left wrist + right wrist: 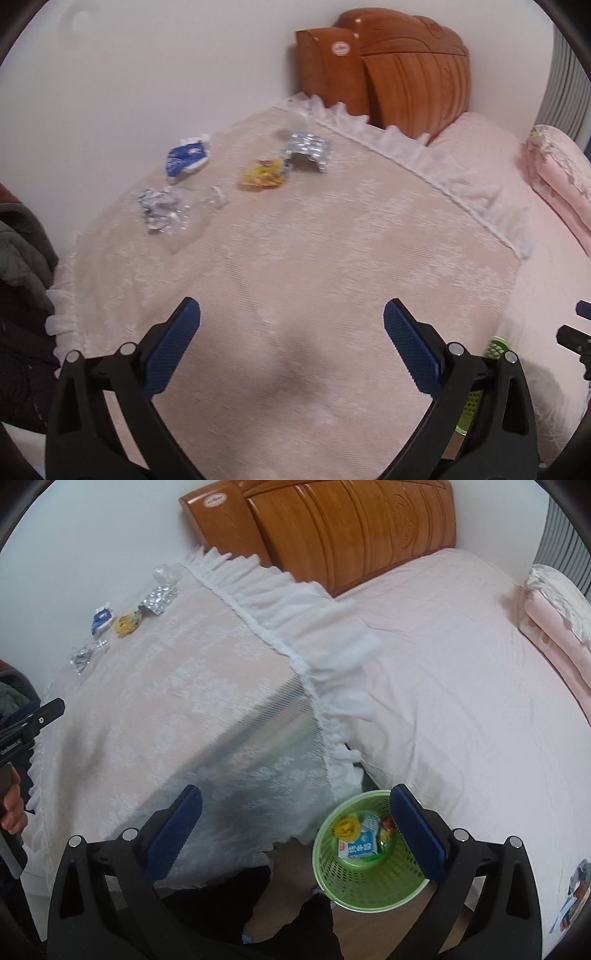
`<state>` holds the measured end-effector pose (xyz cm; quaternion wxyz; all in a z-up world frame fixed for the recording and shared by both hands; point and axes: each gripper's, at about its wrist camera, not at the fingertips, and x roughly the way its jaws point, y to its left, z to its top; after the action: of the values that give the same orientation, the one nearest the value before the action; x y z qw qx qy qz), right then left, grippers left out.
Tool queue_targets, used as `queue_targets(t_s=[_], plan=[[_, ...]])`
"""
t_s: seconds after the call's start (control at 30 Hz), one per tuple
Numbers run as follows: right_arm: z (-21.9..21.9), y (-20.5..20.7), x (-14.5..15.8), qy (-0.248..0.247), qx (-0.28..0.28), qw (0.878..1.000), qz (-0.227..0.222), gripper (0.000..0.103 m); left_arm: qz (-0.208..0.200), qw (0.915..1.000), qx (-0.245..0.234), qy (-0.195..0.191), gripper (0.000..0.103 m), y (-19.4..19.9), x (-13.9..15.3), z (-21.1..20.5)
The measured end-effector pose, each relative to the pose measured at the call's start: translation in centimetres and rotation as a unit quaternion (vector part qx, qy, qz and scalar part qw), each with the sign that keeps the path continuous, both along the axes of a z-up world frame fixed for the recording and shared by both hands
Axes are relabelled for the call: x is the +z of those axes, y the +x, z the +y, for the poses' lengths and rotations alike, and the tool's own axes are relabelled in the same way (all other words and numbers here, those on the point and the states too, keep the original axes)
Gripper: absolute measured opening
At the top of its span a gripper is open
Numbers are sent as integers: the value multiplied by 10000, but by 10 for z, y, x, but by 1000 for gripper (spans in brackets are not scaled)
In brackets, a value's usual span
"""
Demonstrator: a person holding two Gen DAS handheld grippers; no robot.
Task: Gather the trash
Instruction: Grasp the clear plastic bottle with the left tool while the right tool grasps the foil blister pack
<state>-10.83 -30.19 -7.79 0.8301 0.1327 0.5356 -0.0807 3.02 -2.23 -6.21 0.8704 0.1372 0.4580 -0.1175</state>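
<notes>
Trash lies at the far side of a lace-covered table (pixel 295 258): a blue wrapper (pixel 186 158), a yellow wrapper (pixel 263 173), a silver foil pack (pixel 308 151) and crumpled foil with clear plastic (pixel 162 210). My left gripper (pixel 291 325) is open and empty, well short of them. My right gripper (pixel 295 808) is open and empty above the floor, over a green basket (pixel 354 882) that holds a milk carton (pixel 360 843) and small wrappers. The same trash shows small in the right wrist view: blue wrapper (pixel 101 618), yellow wrapper (pixel 127 624), silver pack (pixel 159 598).
A wooden headboard (pixel 332 528) and a pink bed (pixel 461 683) stand to the right of the table. Folded pink bedding (pixel 554 616) lies at the far right. Dark clothing (pixel 22 295) hangs at the left. The basket's rim (pixel 496 347) peeks behind my left gripper's right finger.
</notes>
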Motion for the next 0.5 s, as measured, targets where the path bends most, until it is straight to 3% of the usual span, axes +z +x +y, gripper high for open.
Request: queue_targets(t_s=[0.1, 0.23, 0.5], plan=[[32, 36, 3, 22, 264, 9996, -47, 100, -306, 9986, -135, 415, 95, 34, -2, 24], [71, 77, 4, -17, 560, 9984, -27, 100, -627, 9879, -856, 1127, 95, 81, -12, 37], [126, 128, 0, -124, 719, 9973, 113, 100, -90, 9584, -2254, 1750, 95, 165, -58, 37]])
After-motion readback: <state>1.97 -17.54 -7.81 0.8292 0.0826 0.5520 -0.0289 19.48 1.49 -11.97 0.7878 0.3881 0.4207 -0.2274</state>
